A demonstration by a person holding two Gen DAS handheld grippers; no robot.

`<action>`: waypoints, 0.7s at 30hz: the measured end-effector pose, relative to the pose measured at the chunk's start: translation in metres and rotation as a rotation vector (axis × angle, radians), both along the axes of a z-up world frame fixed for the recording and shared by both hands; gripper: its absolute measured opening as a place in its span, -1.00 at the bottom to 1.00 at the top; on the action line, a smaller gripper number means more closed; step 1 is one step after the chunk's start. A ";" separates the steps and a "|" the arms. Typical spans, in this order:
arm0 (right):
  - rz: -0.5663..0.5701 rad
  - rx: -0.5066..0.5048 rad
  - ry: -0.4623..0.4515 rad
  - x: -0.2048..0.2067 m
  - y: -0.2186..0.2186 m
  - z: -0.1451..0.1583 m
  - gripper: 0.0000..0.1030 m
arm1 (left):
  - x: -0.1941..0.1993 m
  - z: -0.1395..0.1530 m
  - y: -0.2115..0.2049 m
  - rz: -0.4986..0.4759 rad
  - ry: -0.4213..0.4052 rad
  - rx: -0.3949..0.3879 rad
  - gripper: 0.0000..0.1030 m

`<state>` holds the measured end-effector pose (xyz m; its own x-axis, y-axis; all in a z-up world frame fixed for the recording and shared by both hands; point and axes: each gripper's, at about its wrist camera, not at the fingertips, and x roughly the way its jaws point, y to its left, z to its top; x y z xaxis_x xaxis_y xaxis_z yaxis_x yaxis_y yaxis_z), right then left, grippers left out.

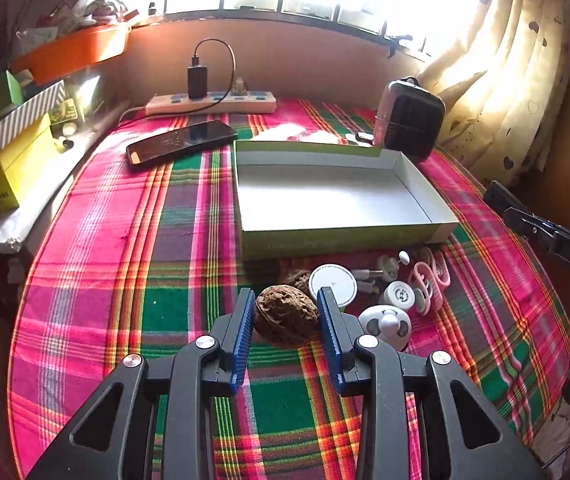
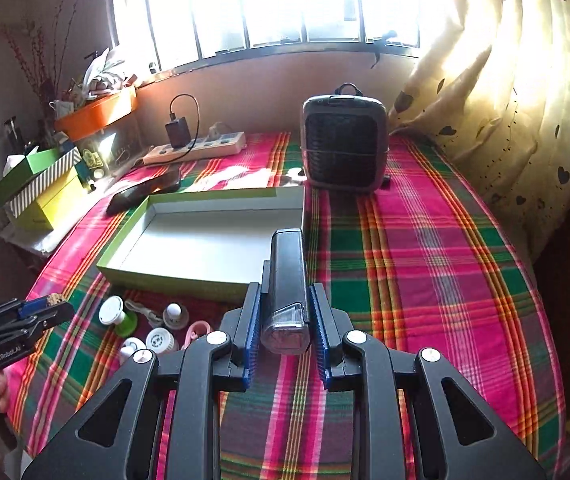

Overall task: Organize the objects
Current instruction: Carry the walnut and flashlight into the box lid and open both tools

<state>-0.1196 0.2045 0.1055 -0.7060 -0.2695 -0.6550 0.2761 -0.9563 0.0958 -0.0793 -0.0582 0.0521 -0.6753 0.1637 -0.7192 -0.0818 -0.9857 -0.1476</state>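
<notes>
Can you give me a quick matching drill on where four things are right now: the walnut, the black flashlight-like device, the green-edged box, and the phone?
Things:
1. walnut
2. black flashlight-like device
3. green-edged box
4. phone

Places or states:
A. lying on the plaid cloth, left of the box in the left wrist view
B. clamped in the right gripper
C. open, nothing inside
D. clamped in the left gripper

Pairs: 1-D, 2-B, 3-C, 4-A
</notes>
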 end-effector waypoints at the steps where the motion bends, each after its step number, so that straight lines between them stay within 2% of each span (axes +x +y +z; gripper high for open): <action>1: 0.006 -0.001 0.003 -0.001 -0.001 0.002 -0.52 | -0.002 0.002 0.001 -0.001 0.003 0.003 -0.42; 13: 0.081 -0.026 -0.025 -0.030 -0.021 0.007 -0.52 | -0.039 0.018 0.016 -0.046 0.028 -0.011 -0.42; 17: 0.093 -0.034 -0.032 -0.046 -0.028 0.009 -0.52 | -0.057 0.017 0.016 -0.053 0.010 0.027 -0.42; 21: 0.099 -0.022 -0.038 -0.064 -0.037 0.011 -0.52 | -0.074 0.018 0.019 -0.051 0.009 0.027 -0.42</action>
